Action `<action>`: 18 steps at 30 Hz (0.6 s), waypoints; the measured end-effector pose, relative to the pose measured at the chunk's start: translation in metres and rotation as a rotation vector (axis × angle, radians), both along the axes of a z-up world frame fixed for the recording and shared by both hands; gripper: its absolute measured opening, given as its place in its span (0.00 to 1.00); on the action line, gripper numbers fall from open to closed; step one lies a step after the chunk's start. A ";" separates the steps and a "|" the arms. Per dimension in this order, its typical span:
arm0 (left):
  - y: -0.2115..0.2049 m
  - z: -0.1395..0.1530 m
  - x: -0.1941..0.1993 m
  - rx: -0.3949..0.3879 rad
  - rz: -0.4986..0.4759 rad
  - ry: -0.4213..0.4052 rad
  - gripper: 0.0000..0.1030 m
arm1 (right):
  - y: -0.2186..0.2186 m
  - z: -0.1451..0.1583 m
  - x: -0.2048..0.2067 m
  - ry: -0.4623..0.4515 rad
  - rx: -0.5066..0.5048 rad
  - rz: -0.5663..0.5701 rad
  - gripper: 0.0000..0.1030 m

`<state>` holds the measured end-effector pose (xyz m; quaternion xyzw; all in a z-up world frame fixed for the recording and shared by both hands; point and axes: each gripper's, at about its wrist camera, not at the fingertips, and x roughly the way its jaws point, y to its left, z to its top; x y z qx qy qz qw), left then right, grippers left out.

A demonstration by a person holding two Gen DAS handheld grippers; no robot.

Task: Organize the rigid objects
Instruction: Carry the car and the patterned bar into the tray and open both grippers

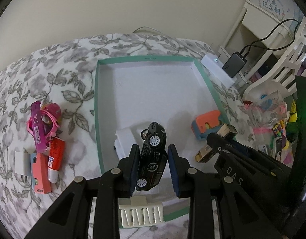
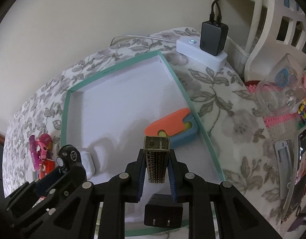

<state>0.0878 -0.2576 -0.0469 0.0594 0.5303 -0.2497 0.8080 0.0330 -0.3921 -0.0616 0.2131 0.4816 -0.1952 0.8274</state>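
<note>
The shallow teal-rimmed cardboard tray (image 1: 96, 107) lies directly beneath both grippers. The left gripper (image 1: 153, 165) pinches a black toy car (image 1: 153, 155) nose-up; the right gripper (image 2: 156, 166) clamps a brass-patterned rectangular lighter (image 2: 157, 159), long axis pointing into the tray.

"CS" on black toy car (image 1: 153, 159); "DAS" on hand-held gripper (image 1: 222, 137).

The open box (image 1: 96, 103) lies on the bed (image 1: 53, 69), with the toy car (image 1: 153, 155) and brass block (image 2: 157, 159) held over its near end, a heap of small things (image 1: 43, 135) left of it, and the power strip (image 2: 200, 51) behind its right corner.
</note>
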 end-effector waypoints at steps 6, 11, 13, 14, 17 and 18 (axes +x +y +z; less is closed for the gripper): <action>0.004 -0.003 0.004 0.019 0.025 0.014 0.48 | 0.000 0.000 0.000 -0.001 0.004 -0.004 0.22; 0.007 -0.003 0.006 0.025 0.032 0.025 0.51 | 0.000 0.000 0.000 0.001 0.002 -0.002 0.22; 0.007 -0.001 0.005 0.028 0.031 0.019 0.51 | 0.001 0.000 0.000 0.005 0.002 -0.002 0.22; 0.007 0.001 0.005 0.028 0.030 0.018 0.51 | 0.000 0.001 0.000 0.007 0.004 -0.003 0.22; 0.008 0.007 0.005 0.022 0.028 0.014 0.52 | 0.000 0.005 -0.001 -0.002 0.004 -0.005 0.23; 0.008 0.009 0.005 0.021 0.027 0.011 0.52 | 0.001 0.006 -0.001 -0.004 0.000 -0.004 0.23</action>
